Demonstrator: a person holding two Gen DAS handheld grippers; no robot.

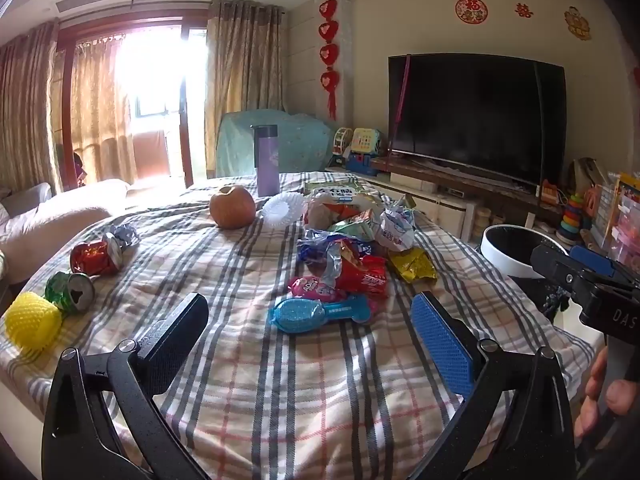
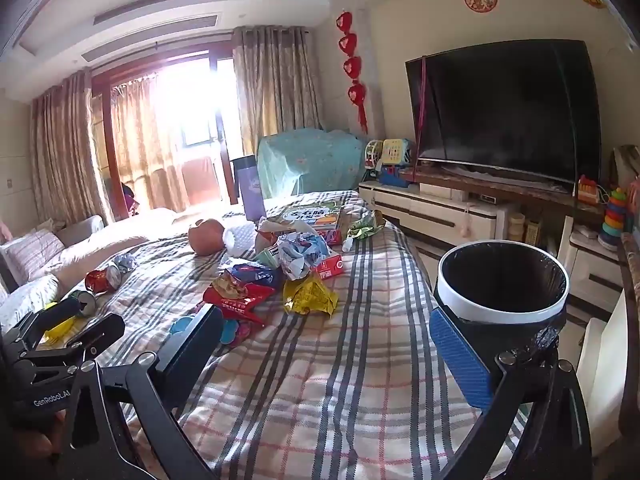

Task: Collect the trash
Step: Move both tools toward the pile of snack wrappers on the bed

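1. Left wrist view shows the left gripper with its jaws spread wide and nothing between them, hanging over the near edge of the plaid-covered table. The right gripper is just as wide open and also holds nothing.

2. The task looks to be at its very start: nothing is gripped, and the trash is all on the cloth. A heap of crumpled snack wrappers sits near the middle toward the right edge, with a blue plastic package at its near side and a yellow wrapper beside it. Two crushed cans, one red and one green, lie along the left edge, next to a yellow foam net.

3. The black-lined bin stands just off the right edge of the table, close to the right gripper.

4. The next move probably calls for lowering one gripper onto a nearby piece, most likely the blue package or the yellow wrapper, and closing on thin, crinkly film that may slip.

5. An apple, a white foam net and a purple flask stand toward the far edge; whether the apple counts as trash I cannot tell.

6. Hard to make out: how many wrappers the heap holds, the bin's base and contents, and the window glare.
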